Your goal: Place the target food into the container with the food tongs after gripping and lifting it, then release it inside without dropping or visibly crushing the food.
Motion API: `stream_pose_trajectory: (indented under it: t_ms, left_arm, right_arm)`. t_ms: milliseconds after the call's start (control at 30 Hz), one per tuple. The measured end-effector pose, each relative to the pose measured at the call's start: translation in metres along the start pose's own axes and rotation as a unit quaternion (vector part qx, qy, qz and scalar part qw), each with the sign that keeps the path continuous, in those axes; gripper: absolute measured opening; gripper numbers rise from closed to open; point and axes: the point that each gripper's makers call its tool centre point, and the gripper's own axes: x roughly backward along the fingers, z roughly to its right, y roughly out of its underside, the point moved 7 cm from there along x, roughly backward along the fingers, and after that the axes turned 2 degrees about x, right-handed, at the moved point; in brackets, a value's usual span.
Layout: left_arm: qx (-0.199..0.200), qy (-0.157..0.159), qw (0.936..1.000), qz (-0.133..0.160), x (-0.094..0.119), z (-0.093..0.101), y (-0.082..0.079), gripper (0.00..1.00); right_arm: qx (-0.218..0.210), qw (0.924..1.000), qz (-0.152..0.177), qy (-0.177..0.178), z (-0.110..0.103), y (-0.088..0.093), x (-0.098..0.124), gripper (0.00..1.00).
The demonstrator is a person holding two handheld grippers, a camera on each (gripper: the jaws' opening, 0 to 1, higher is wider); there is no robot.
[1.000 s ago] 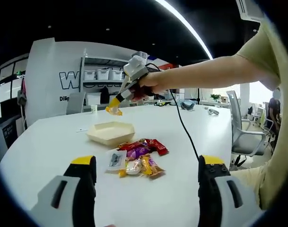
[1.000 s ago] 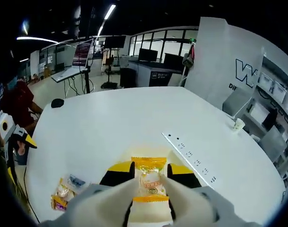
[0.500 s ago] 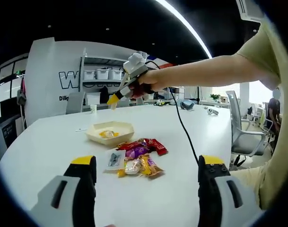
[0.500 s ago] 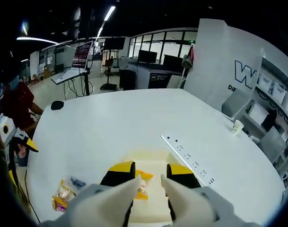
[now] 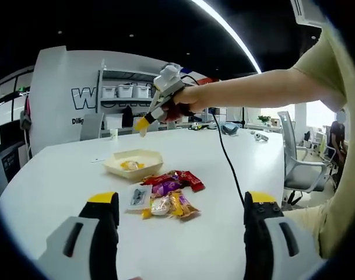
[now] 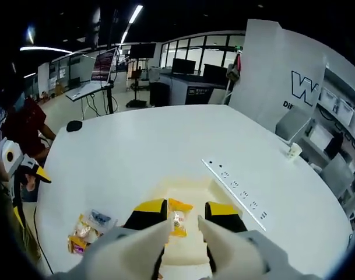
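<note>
Hovering above the cream container [image 5: 134, 163], the right gripper [image 5: 142, 124] is held up in a hand [image 5: 180, 105] at the end of an outstretched arm, its yellow-tipped jaws pointing down and, seen from the right gripper view, standing apart with nothing between them. Straight below and ahead of that right gripper [image 6: 178, 212], framed in the gap of its jaws, the orange-wrapped snack [image 6: 178, 216] lies inside the container [image 6: 183, 252], released and apart from both jaw tips. In the left gripper view the same snack [image 5: 130, 165] shows as a small yellow-orange packet resting on the container's floor. The left gripper [image 5: 180, 216] is spread wide and empty, low over the white tabletop [image 5: 60, 175]. Just ahead of it, between its jaws and the container, sits a loose pile of wrapped snacks [image 5: 165, 193] in red, purple, yellow and white. To the right gripper's left that pile [image 6: 87, 230] lies on the tabletop beside the container, and a power strip [image 6: 234, 186] runs along the tabletop to its right.
</note>
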Motion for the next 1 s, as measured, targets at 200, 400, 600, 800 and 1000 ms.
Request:
stream_pose_trajectory:
  t_ms: [200,400,600,800,1000]
  left_arm:
    - [0.000,0.004,1.0000,-0.002,-0.002,0.003,0.001,0.86]
    - [-0.001,0.007,1.0000,-0.002,-0.004,0.007,0.002,0.86]
    - [-0.002,0.011,0.9999,-0.003,-0.005,0.012,0.002,0.86]
    - [-0.002,0.012,0.9999,-0.003,-0.005,0.015,0.002,0.86]
    - [-0.003,0.013,0.9999,-0.004,-0.004,0.017,0.003,0.86]
  right_arm:
    - [-0.007,0.9999,-0.008,-0.005,-0.007,0.010,0.008,0.21]
    - [-0.014,0.9997,-0.015,-0.012,-0.016,0.022,0.014,0.21]
    - [-0.012,0.9995,-0.019,-0.021,-0.029,0.036,0.022,0.21]
    - [-0.010,0.9992,-0.022,-0.033,-0.042,0.047,0.026,0.21]
    - [-0.011,0.9987,-0.029,-0.040,-0.055,0.057,0.031,0.21]
